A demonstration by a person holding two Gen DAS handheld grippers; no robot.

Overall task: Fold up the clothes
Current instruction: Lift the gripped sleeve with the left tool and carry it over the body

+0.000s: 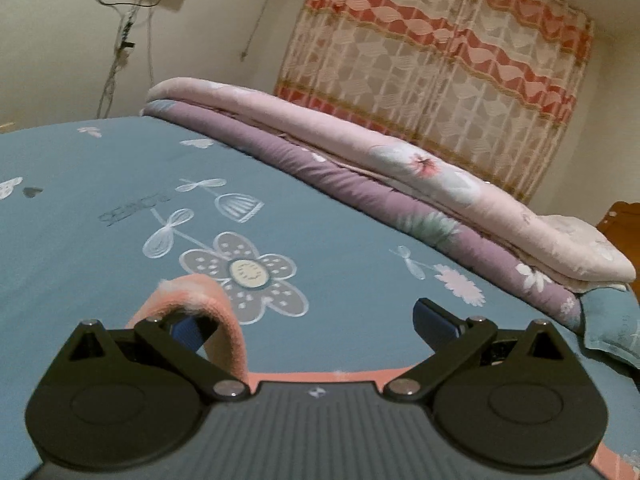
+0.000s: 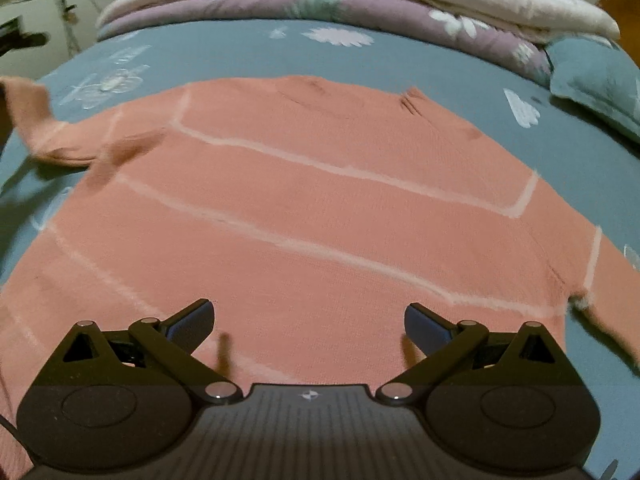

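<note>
While wide apart, left gripper jaws perhaps touching draped sweater cuff; right gripper jaws spread, empty.

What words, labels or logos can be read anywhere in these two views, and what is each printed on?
Dark lettering on the blue bedsheet, seen upside down in the left wrist view: too blurred to read.
Small white emblem on the left gripper body: a symbol, not text.
Same emblem on the right gripper body.
Salmon sweater: no text visible.

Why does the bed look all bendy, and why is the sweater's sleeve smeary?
Both wrist views use fisheye lenses, so the blue bedsheet bulges like a hill. In the right wrist view the pink sweater has a lifted left sleeve blurred at the frame's edge, and dim indoor light casts soft finger shadows on it.
</note>
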